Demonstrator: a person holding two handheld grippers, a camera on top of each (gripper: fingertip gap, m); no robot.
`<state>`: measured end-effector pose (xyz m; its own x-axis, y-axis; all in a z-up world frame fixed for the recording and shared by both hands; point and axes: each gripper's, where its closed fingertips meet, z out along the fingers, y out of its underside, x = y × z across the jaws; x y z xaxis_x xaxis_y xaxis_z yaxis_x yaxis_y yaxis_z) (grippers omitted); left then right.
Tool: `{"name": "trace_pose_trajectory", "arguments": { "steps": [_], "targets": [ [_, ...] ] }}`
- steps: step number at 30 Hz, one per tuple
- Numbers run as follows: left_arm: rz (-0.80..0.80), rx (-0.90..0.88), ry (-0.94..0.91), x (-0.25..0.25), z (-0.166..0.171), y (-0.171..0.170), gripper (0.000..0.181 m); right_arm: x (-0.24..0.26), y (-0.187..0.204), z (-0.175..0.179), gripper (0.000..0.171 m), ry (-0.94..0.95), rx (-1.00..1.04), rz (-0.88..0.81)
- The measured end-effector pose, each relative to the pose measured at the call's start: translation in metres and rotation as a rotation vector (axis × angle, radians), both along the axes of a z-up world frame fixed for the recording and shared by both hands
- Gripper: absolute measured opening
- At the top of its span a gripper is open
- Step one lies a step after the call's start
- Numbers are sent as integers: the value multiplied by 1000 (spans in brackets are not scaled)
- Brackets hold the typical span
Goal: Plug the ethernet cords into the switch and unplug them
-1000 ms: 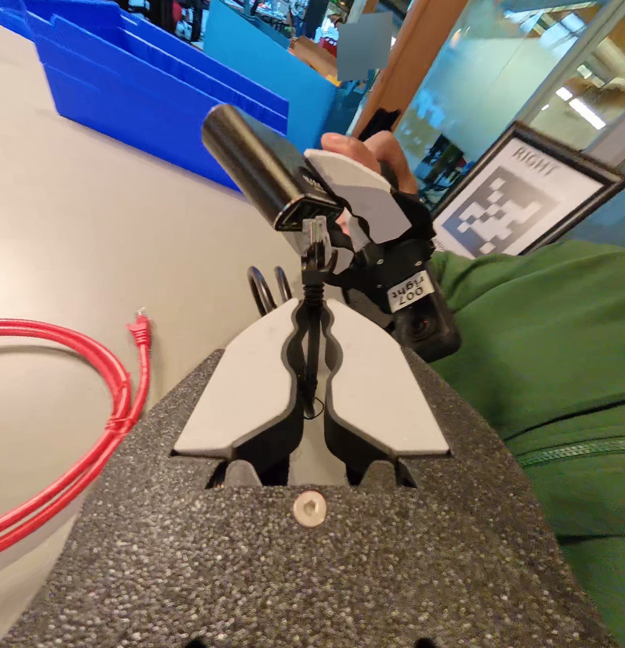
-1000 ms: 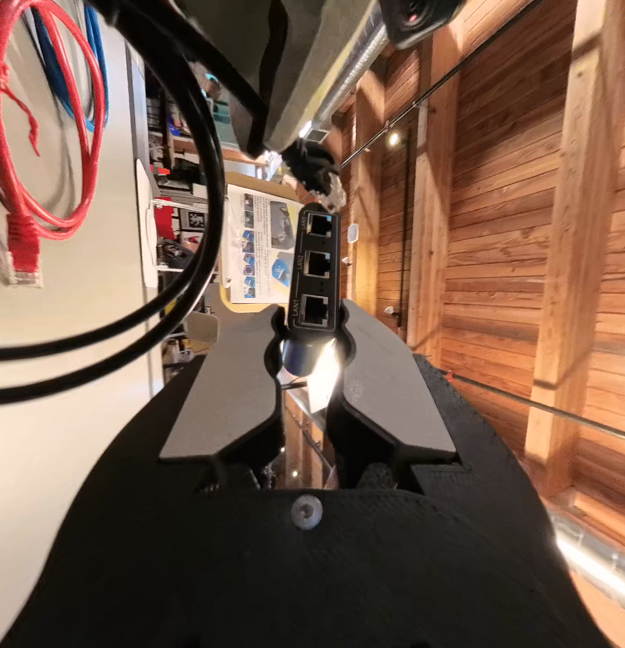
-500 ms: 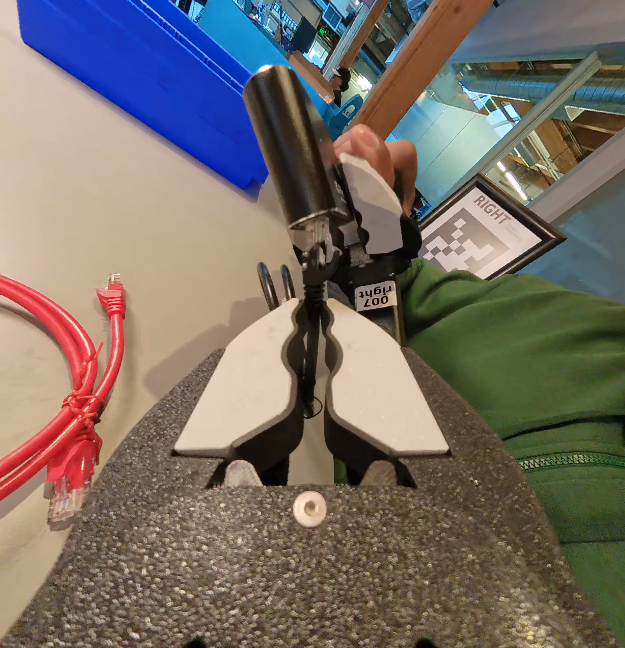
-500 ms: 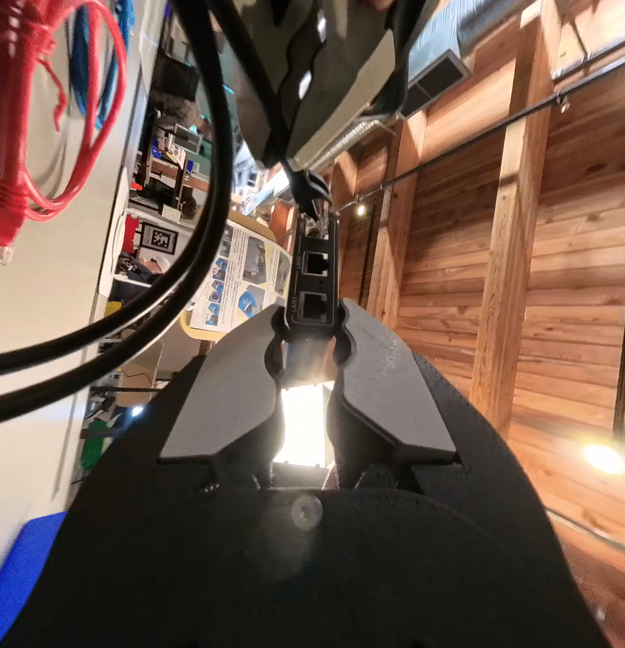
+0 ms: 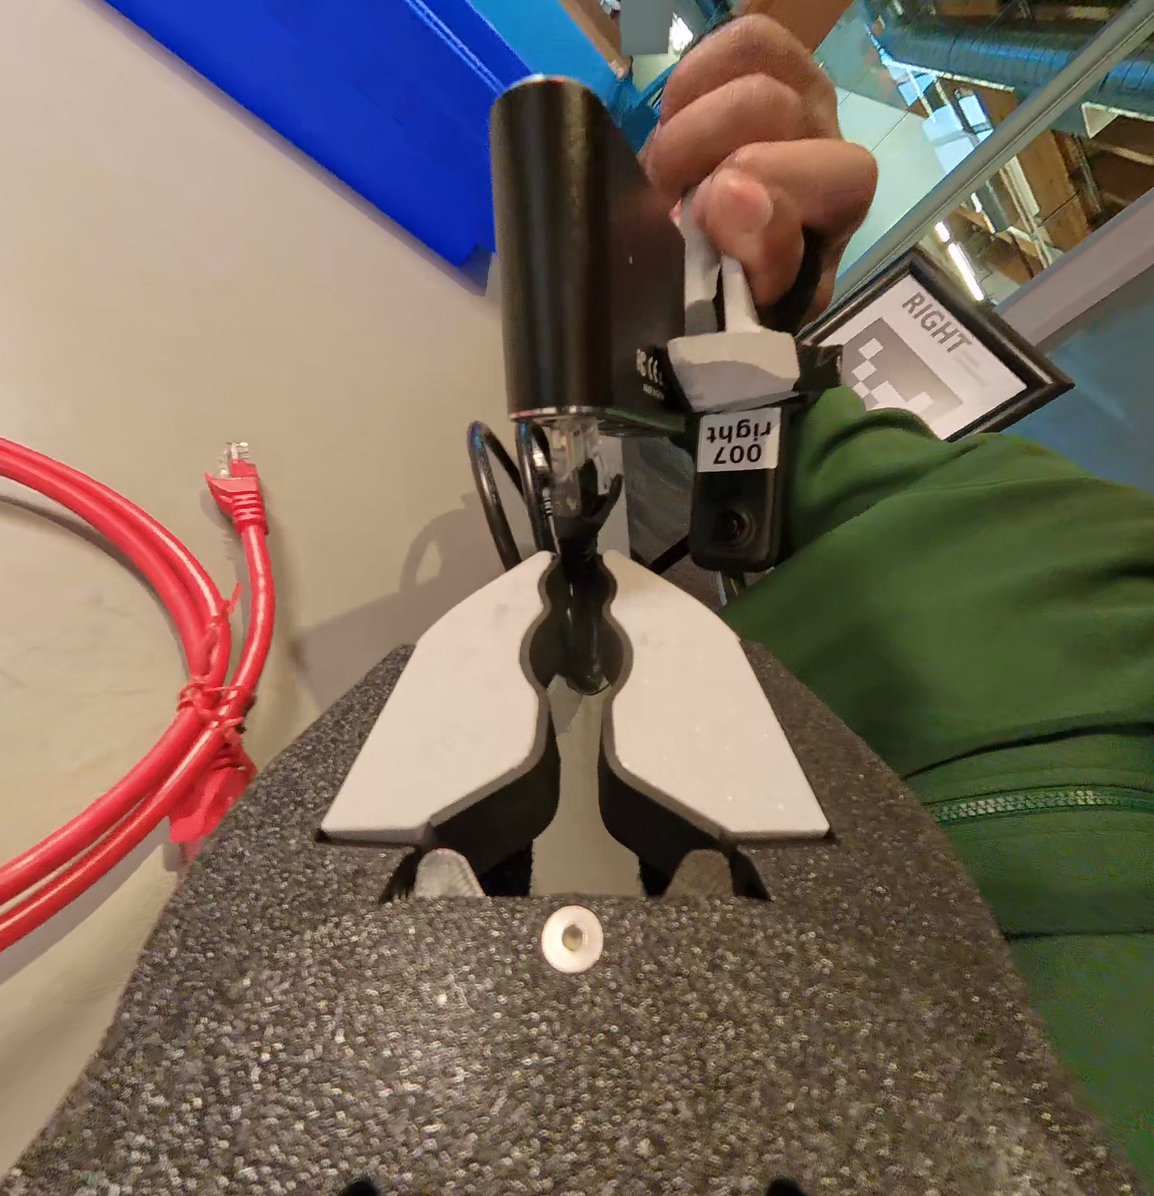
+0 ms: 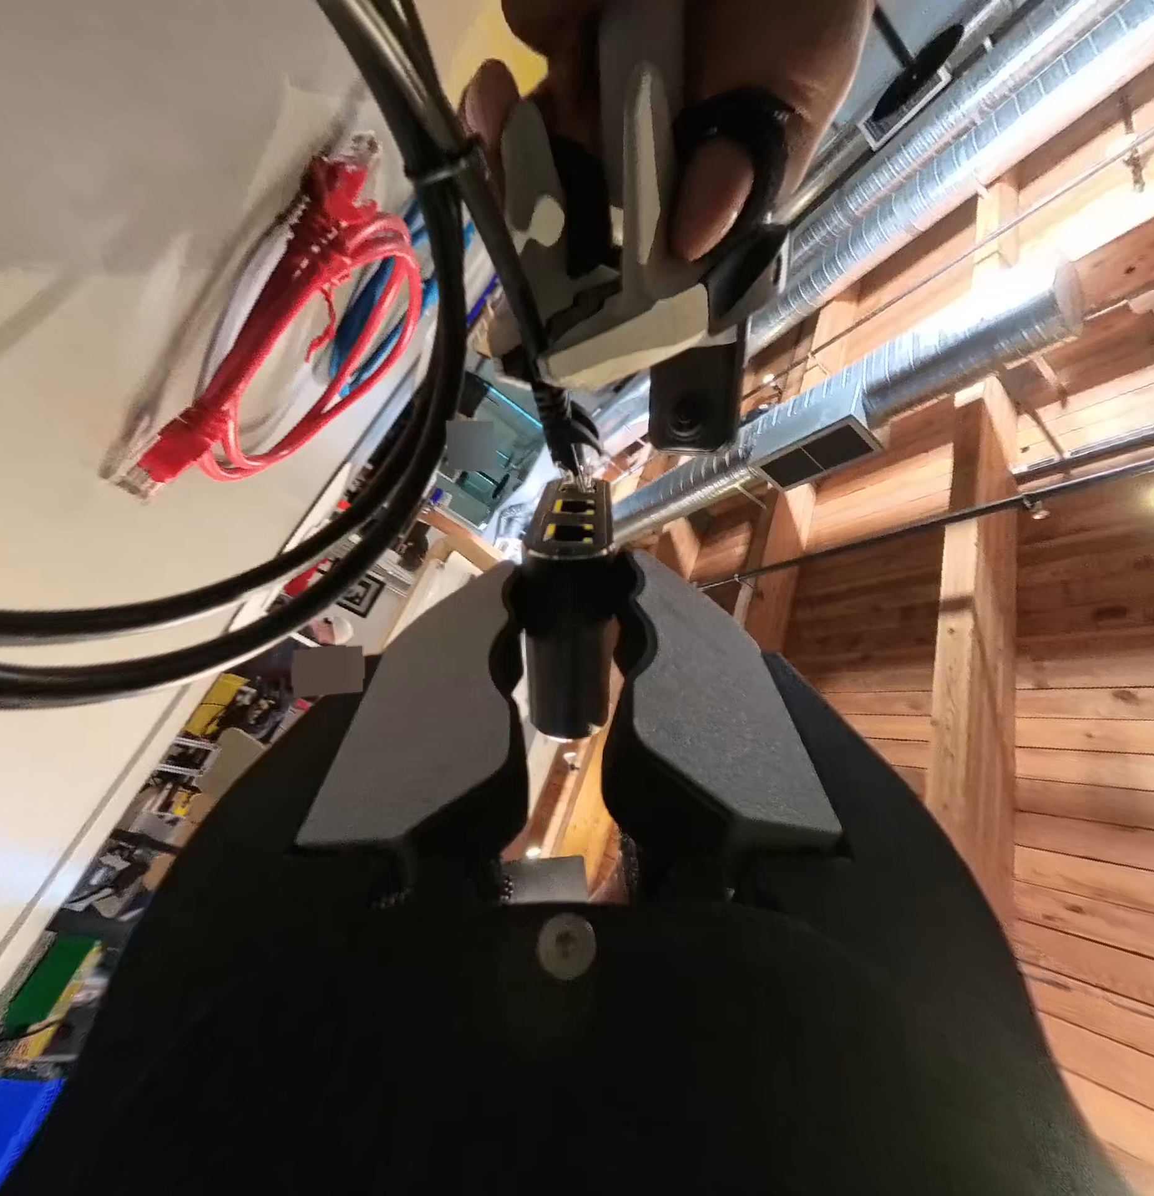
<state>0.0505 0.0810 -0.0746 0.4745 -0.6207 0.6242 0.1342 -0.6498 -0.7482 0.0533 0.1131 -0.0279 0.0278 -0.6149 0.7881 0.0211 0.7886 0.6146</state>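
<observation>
My left gripper (image 5: 577, 563) is shut on a black ethernet cord (image 5: 581, 621) just behind its clear plug (image 5: 569, 463). The plug's tip sits in the end port of the black switch (image 5: 561, 259), which stands on end above it. My right gripper (image 6: 568, 569) is shut on the switch's body (image 6: 565, 653). In the right wrist view the port face (image 6: 571, 524) shows two empty ports, with the plug (image 6: 577, 469) at the far one. The right gripper also shows in the left wrist view (image 5: 730, 365), held by a hand (image 5: 749, 142).
A coiled red ethernet cord (image 5: 192, 621) lies on the beige table (image 5: 173, 291) to the left, with a blue cord (image 6: 374, 323) beside it. A blue bin (image 5: 367, 97) stands behind. A framed marker card (image 5: 937, 362) and a green sleeve (image 5: 982, 647) are on the right. My hands' fingertips stand some 6 centimeters from each other.
The switch has swung from tilted to upright. The black plug, first just below the end port, now has its tip in it. Both grippers came closer together.
</observation>
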Motion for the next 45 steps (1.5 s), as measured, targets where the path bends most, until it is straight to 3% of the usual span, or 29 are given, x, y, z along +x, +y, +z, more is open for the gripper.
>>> {"name": "trace_pose_trajectory", "arguments": {
  "steps": [8,13,17,21,29,45],
  "targets": [
    [204,33,90,-22,-17,27,11,-13,24,-25,26,20,-239,-84],
    [361,64,185,-31,-20,43,17,-14,29,-38,26,36,-296,-93],
    [389,129,277,-26,-18,49,19,-13,29,-39,26,42,-315,-86],
    [328,183,390,-20,-21,47,19,-9,33,-34,27,55,-312,-85],
    [98,103,444,3,-26,32,18,-8,30,-40,26,16,-144,-77],
    [-50,65,477,5,-31,18,18,-4,10,-40,26,-146,-96,6]
  ]
}}
